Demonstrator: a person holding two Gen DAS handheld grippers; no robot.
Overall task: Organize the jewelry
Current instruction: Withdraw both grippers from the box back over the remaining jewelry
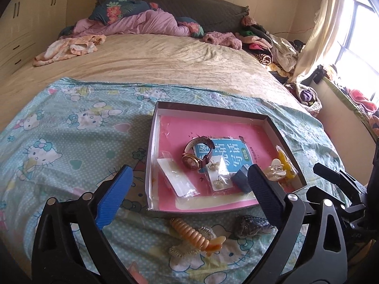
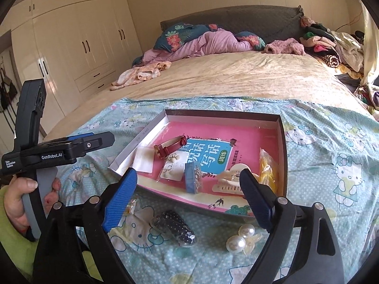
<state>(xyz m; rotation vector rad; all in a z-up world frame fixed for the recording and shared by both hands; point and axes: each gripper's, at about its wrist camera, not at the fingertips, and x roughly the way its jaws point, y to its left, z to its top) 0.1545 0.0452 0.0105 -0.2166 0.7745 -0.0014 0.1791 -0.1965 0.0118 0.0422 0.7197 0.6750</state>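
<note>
Right wrist: pearl clip [image 2: 242, 239] between tool [image 2: 188, 200] fingers.

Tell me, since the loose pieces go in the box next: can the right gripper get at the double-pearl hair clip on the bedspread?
Probably yes. The right gripper is open and empty, and the double-pearl hair clip lies bare on the bedspread, nothing covering it.

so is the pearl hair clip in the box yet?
No, the pearl hair clip lies on the Hello Kitty sheet just outside the box.
</note>
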